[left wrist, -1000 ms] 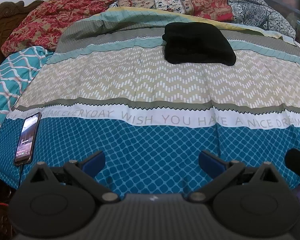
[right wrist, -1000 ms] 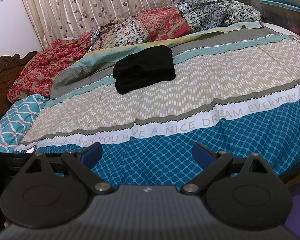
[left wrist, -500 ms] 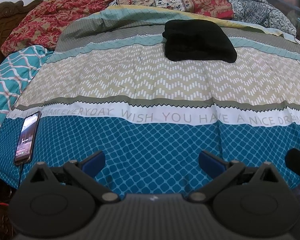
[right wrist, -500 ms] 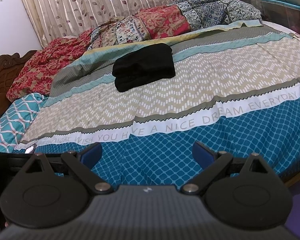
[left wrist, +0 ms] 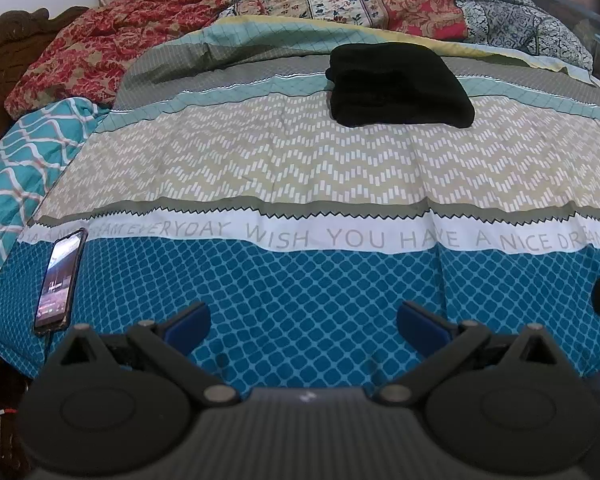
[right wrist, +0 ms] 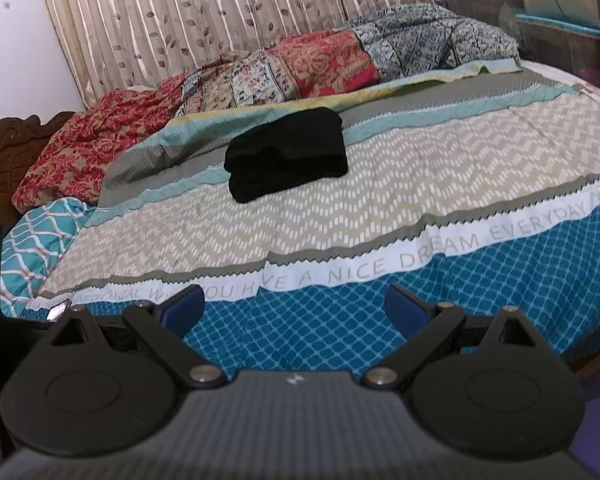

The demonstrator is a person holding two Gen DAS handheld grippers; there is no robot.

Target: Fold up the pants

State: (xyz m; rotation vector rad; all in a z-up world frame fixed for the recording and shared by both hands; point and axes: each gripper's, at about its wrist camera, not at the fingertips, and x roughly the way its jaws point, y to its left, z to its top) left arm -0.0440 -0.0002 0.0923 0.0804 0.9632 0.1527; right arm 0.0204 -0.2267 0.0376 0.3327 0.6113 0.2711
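The black pants (left wrist: 398, 88) sit as a compact folded bundle far up the bedspread (left wrist: 300, 168), in the upper middle of the left view and just left of centre in the upper part of the right view (right wrist: 288, 154). Both tools hang back over the blue near edge, well apart from the bundle. The left gripper (left wrist: 302, 322) has its jaws spread wide with nothing between them; the right gripper (right wrist: 294, 308) is spread and empty too. The bundle's long side runs across the bed, a little right of the left tool's line, so neither seems clearly nearer. A phone (left wrist: 60, 284) lies at the lower left.
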